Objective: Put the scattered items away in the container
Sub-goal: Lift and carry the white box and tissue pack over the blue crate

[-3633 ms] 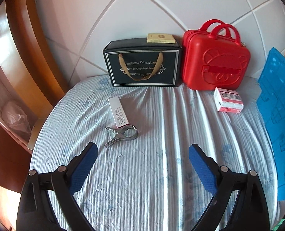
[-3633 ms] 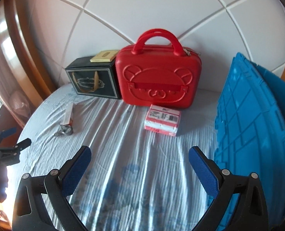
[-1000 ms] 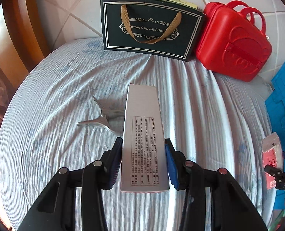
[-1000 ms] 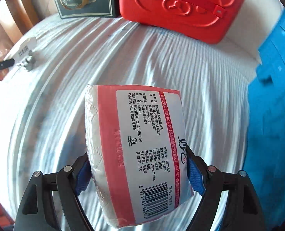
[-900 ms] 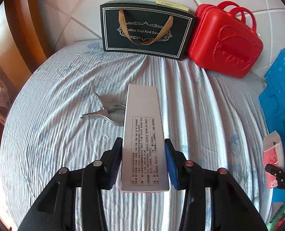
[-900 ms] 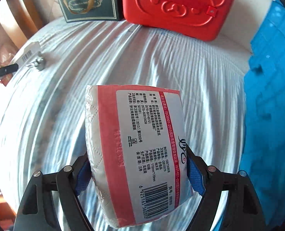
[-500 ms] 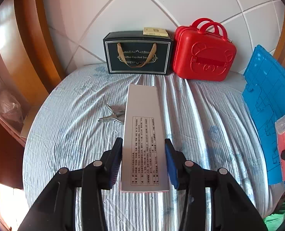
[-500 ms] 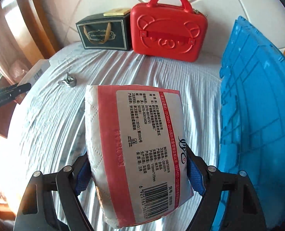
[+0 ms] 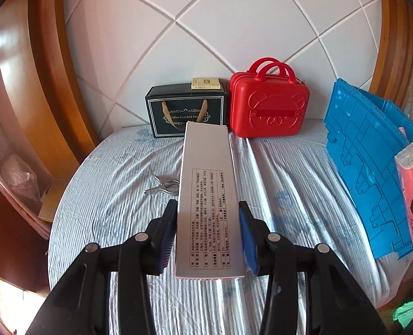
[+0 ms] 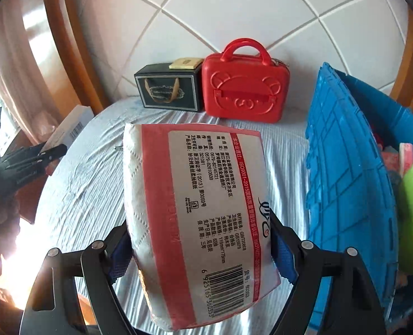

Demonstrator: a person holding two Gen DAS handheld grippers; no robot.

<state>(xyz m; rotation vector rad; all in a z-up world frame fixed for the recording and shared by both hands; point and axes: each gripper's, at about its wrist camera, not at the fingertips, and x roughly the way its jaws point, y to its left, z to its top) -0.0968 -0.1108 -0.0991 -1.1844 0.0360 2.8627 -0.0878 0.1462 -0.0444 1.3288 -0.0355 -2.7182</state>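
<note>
Both loads are lifted off the bed: my left claw [image 9: 207,224] pinches the white carton [image 9: 207,195], my right claw [image 10: 200,247] pinches the tissue pack [image 10: 200,212], blue crate [image 10: 351,189] rightward, ready for dropping.

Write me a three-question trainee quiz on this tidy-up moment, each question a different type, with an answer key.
1. True or false: the left gripper is shut on the long white box.
2. Multiple choice: what does the right gripper hold? A) the metal clip B) the tissue pack C) the red case
3. Fill in: the one loose item lying on the bed sheet is the ____.

Key
1. True: both pads press the box's sides.
2. B: the tissue pack sits between its fingers, beside the blue crate; the red case stands at the headboard.
3. Metal clip, left of the held box in the left wrist view.
</note>
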